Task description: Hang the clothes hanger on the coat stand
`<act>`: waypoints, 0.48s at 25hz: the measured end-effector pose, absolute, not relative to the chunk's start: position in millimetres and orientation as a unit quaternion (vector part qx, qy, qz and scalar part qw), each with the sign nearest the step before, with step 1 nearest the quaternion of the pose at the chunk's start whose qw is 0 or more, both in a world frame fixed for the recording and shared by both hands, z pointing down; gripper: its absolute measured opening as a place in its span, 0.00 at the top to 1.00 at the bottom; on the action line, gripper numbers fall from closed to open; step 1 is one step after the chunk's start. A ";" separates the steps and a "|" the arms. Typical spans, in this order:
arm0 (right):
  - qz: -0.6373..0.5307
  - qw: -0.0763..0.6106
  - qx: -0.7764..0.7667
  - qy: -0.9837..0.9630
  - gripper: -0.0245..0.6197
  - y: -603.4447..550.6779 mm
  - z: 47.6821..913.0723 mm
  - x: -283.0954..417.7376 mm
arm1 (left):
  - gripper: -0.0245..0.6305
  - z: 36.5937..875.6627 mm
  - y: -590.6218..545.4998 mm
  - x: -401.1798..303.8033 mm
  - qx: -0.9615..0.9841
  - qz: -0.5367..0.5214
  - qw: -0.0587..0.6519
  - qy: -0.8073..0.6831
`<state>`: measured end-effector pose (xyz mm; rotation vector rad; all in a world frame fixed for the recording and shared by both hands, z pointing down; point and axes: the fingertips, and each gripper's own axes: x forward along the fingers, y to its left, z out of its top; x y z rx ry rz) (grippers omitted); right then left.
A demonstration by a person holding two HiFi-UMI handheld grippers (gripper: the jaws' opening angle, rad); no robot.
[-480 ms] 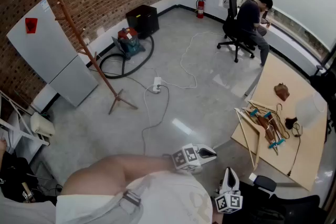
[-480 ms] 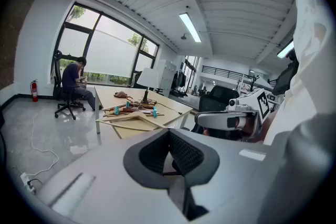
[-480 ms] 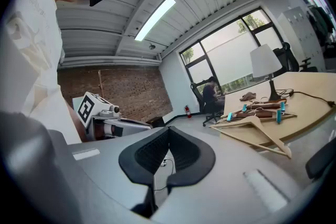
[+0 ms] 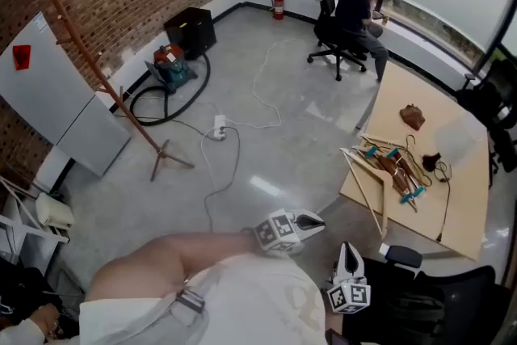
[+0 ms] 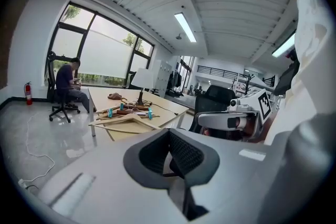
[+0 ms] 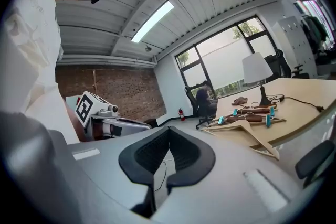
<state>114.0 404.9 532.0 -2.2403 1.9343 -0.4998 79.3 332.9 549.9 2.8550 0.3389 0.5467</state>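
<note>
Head view: the left gripper [image 4: 312, 220] and right gripper [image 4: 349, 253] sit at lower centre. The clothes hangers [image 4: 394, 171] lie on the table [image 4: 424, 210] at right, and the coat stand [image 4: 150, 127] is at upper left.

Left gripper view: jaws together, empty; the clothes hangers lie left of centre.

Right gripper view: jaws closed on nothing; the clothes hangers lie at right.

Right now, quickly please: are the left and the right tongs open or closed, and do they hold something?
Left tongs: closed, holding nothing.
Right tongs: closed, holding nothing.
</note>
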 end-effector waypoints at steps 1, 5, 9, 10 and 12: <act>-0.167 0.069 -0.742 0.646 0.94 400.1 533.8 113.4 | 0.96 550.8 328.8 79.0 0.971 0.181 0.103 0.114; -0.169 0.069 -0.741 0.647 0.94 389.0 541.2 115.3 | 0.96 545.5 319.2 79.1 0.973 0.180 0.103 0.107; -0.188 0.065 -0.754 0.627 0.94 399.5 544.3 123.2 | 0.96 555.8 326.8 85.8 0.968 0.190 0.117 0.116; -0.193 0.067 -0.755 0.623 0.94 401.1 545.3 126.6 | 0.96 559.5 326.2 87.5 0.967 0.193 0.119 0.116; -0.202 0.069 -0.759 0.615 0.94 405.6 546.0 134.5 | 0.96 564.7 325.1 93.2 0.965 0.198 0.127 0.113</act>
